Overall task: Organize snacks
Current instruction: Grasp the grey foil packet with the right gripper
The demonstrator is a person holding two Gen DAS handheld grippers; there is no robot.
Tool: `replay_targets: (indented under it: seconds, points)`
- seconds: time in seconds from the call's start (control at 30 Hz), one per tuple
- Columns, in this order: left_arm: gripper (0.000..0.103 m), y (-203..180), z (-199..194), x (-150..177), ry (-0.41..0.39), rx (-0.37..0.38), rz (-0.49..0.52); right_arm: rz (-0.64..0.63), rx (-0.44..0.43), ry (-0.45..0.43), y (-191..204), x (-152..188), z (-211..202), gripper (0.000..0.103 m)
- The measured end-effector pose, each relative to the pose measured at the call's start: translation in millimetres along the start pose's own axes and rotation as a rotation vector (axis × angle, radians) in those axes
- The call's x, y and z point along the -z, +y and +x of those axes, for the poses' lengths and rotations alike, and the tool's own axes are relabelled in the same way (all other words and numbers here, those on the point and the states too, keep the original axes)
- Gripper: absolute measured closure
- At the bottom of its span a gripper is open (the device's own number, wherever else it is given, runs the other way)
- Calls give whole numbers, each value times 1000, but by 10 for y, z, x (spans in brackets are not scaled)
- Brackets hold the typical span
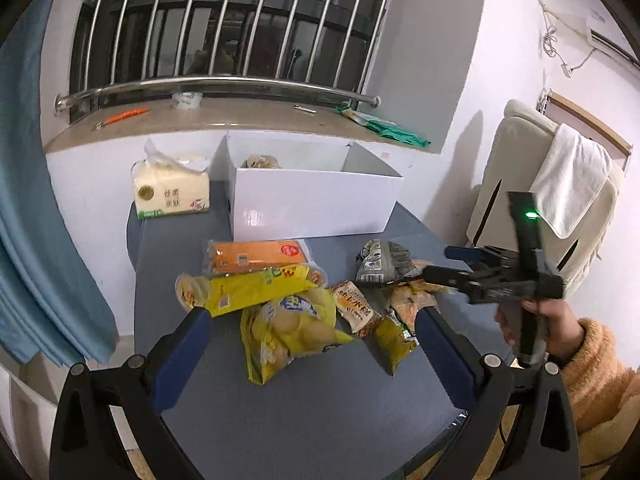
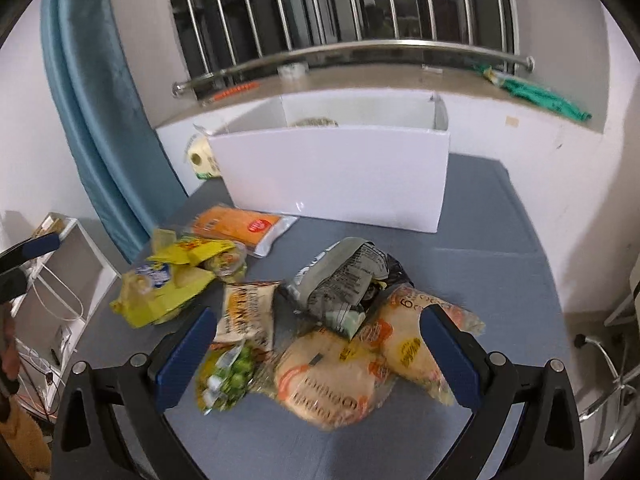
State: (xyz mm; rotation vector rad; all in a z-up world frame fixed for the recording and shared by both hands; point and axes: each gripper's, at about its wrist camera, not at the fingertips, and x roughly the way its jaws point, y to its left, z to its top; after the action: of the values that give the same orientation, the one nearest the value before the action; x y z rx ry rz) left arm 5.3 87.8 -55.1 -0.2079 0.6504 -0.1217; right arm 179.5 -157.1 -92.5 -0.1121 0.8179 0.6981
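My left claw [image 1: 312, 332] hangs wide open and empty over the yellow snack bags [image 1: 288, 328] near the table's [image 1: 320, 420] left edge. My right claw [image 2: 318, 334], equally spread, grips nothing above the orange bread packets [image 2: 340, 372]; the white box [image 2: 336, 172] stands at the far edge.

The snack packets [image 2: 332, 372] are crinkled, shiny plastic film. The white box [image 2: 332, 176] looks smooth and glossy, like coated card. The surface [image 2: 500, 280] is matt grey. Window bars [image 1: 224, 20] are polished metal; the towel [image 1: 568, 176] is soft cloth.
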Motion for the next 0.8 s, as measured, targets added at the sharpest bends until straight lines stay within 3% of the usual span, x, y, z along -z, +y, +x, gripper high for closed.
replay_targets:
  seconds: [0.37,0.4,0.43,0.5,0.57,0.8]
  points:
    - [0,123,114,103,38,-20,-38,3,63,179,-173,-245,889,0]
    - [0,129,123,116,40,-21,-40,8,50,189,-187,-234,928,4]
    - [0,137,137,130,45,-23,-42,20,31,187,-206,-223,941,22]
    - [0,141,168,143,53,-33,-41,47,-1,198,-240,-209,943,46]
    - [0,139,215,144,61,-42,-32,59,-17,197,-259,-199,903,51]
    - [0,138,550,3,100,-66,15,37,-59,87,-164,-237,387,52]
